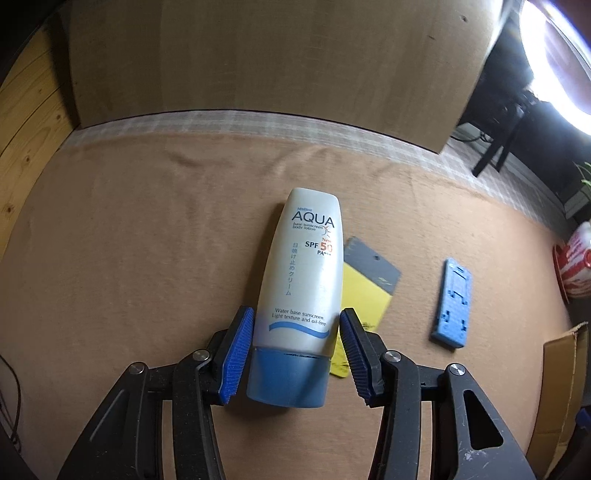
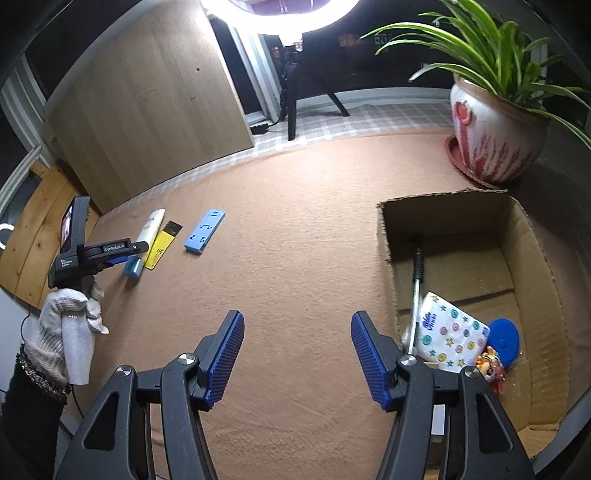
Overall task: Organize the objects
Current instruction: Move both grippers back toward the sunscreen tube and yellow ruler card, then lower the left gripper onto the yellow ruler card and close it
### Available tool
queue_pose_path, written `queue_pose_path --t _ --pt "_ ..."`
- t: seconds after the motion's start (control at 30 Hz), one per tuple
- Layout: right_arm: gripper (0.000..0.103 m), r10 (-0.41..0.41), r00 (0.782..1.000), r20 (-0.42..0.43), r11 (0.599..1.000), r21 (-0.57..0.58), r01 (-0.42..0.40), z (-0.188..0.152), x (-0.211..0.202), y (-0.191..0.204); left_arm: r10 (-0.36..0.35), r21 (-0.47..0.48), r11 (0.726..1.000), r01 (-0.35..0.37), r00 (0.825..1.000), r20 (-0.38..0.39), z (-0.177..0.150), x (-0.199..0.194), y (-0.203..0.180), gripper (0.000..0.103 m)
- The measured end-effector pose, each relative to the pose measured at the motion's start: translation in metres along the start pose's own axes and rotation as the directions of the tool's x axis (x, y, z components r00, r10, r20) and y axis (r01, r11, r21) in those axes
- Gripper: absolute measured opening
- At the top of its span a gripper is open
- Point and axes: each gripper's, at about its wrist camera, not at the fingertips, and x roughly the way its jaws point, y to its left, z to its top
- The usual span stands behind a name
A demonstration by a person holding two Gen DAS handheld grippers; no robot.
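Left claw [image 1: 297,345]: fingers apart, straddling tube [image 1: 301,280] at its blue cap end; contact unclear.
Tube: flat on surface [image 1: 129,258], partly over yellow card [image 1: 360,295].
Right claw [image 2: 297,360]: fingers apart, empty, above surface.
Right view only: gloved left hand [image 2: 68,321] gripping handle; box [image 2: 535,258] with tissue pack [image 2: 452,338], blue disc [image 2: 504,341].
Farther: blue holder [image 2: 205,230]; plant [image 2: 495,140].

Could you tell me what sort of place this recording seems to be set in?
Probably a home room set up for recording: a cloth-covered table with a potted plant, a ring light on a tripod, and a cardboard box holding household odds and ends.
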Motion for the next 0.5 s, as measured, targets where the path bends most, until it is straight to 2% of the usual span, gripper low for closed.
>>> queue_pose_path --t 0.37,0.5 --pt "0.056 0.060 0.997 -0.047 0.997 -0.055 -0.062 0.019 0.028 0.031 0.033 -0.009 0.999 -0.033 0.999 0.009 0.000 -0.006 0.024 0.052" --pt "0.057 0.083 0.995 -0.057 0.994 -0.069 -0.086 0.031 0.039 0.046 0.006 0.007 1.000 -0.006 0.999 0.048 0.000 -0.020 0.020 0.052"
